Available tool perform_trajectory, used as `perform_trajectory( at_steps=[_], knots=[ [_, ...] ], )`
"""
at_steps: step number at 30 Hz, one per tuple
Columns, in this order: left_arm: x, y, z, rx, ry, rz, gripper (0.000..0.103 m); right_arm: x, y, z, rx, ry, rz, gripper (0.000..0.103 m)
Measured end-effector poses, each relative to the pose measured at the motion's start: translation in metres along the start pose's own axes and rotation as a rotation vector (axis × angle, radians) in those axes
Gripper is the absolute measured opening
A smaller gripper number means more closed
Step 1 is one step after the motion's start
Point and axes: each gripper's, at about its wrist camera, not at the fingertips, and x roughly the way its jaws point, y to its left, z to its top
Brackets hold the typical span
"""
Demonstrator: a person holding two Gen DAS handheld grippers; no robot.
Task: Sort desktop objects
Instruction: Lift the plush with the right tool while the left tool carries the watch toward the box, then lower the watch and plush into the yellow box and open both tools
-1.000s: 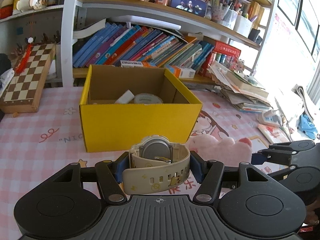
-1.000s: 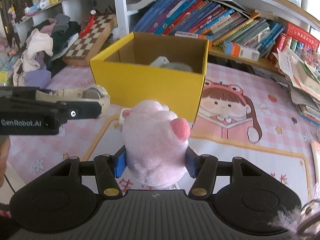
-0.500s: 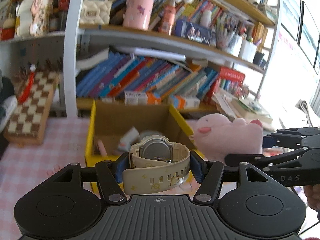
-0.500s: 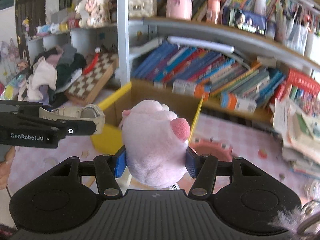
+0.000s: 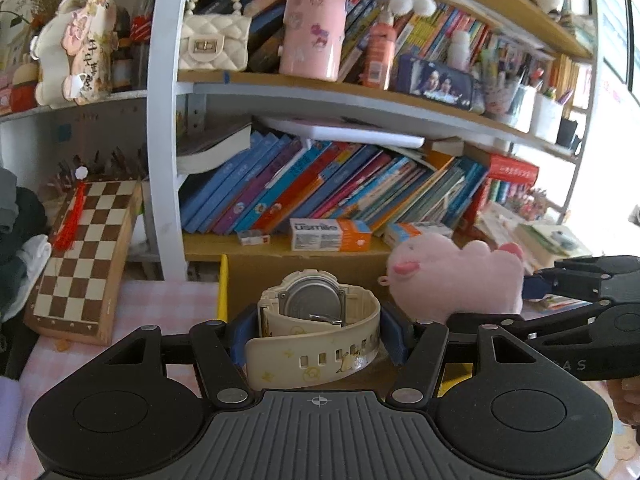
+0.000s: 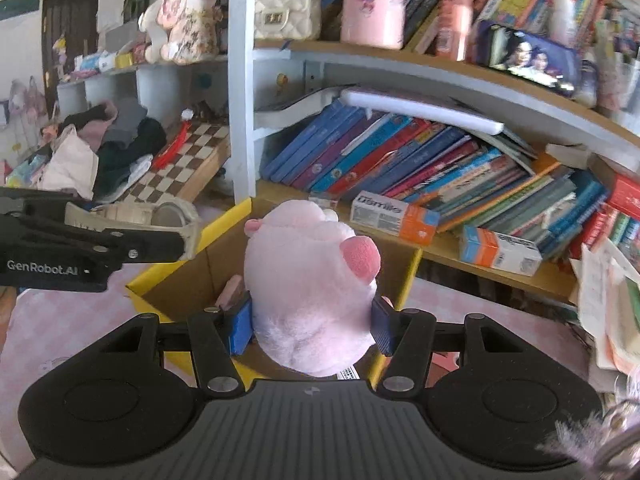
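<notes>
My left gripper (image 5: 318, 330) is shut on a cream digital watch (image 5: 316, 328), held above the near left part of the yellow cardboard box (image 5: 222, 280). My right gripper (image 6: 312, 326) is shut on a pink plush pig (image 6: 310, 284), held over the open box (image 6: 168, 276). In the left wrist view the pig (image 5: 452, 276) hangs at the right beside the watch. In the right wrist view the watch (image 6: 136, 214) sits at the left in the other gripper. A pinkish object (image 6: 231, 290) lies inside the box.
A bookshelf with slanted books (image 5: 320, 188) and small cartons (image 5: 330, 234) stands right behind the box. A chessboard (image 5: 86, 256) leans at the left. Clothes (image 6: 100, 148) pile at the far left. Stacked papers (image 6: 608, 292) lie at the right on the pink tablecloth (image 6: 72, 328).
Both grippers have risen and moved forward over the yellow box, each keeping its object. The box has dropped low in both views and the shelves have come closer.
</notes>
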Motion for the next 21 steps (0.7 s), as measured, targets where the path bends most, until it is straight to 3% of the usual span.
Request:
perform_trajectory(
  at_steps=[11, 21],
  knots=[
    [0.064, 0.011, 0.004, 0.031, 0.087, 0.069, 0.062, 0.077, 0.002, 0.003, -0.078, 0.157, 0.100, 0.055],
    [0.108, 0.014, 0.004, 0.044, 0.165, 0.088, 0.062, 0.119, -0.002, -0.007, -0.084, 0.294, 0.190, 0.057]
  ],
)
